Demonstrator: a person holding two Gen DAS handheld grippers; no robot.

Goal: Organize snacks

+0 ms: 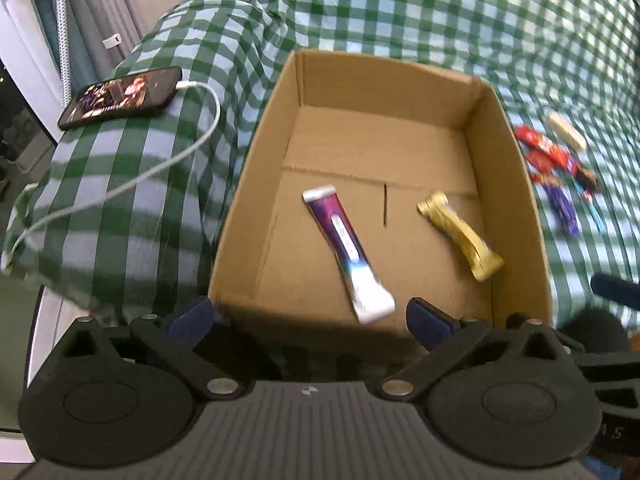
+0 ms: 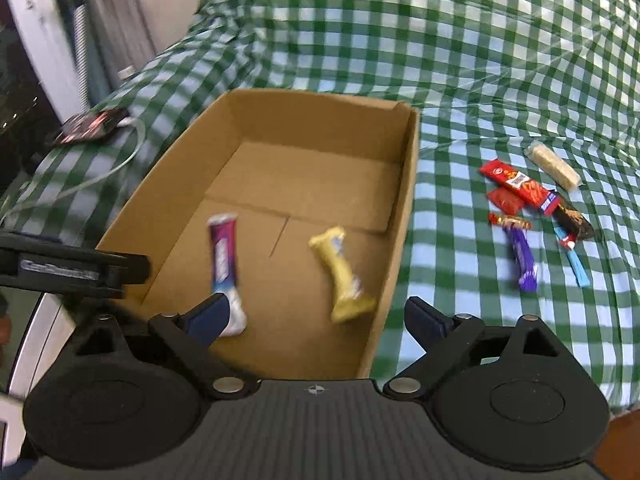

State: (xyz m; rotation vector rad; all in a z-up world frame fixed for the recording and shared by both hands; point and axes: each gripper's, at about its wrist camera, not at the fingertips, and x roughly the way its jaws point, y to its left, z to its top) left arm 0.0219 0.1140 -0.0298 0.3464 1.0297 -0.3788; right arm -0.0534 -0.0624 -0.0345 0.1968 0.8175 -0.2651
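An open cardboard box [image 1: 500, 184] [image 2: 404, 216] sits on a green checked cloth. Inside lie a purple-and-white bar [image 1: 346, 248] [image 2: 224, 264] and a yellow bar [image 1: 460, 236] [image 2: 342, 276]. Right of the box, several loose snacks lie on the cloth: a red packet [image 2: 516, 182], a pale bar [image 2: 554, 166], a purple bar [image 2: 522, 258] and a blue stick [image 2: 576, 264]. My left gripper [image 1: 308, 318] is open and empty over the box's near edge. My right gripper [image 2: 316, 320] is open and empty over the box's near right corner.
A phone [image 1: 120, 96] with a lit screen lies on the cloth left of the box, with a white cable [image 1: 160, 168] trailing toward me. The cloth's left edge drops off by a white appliance [image 2: 36, 40]. The left gripper's body [image 2: 72, 272] shows at left in the right wrist view.
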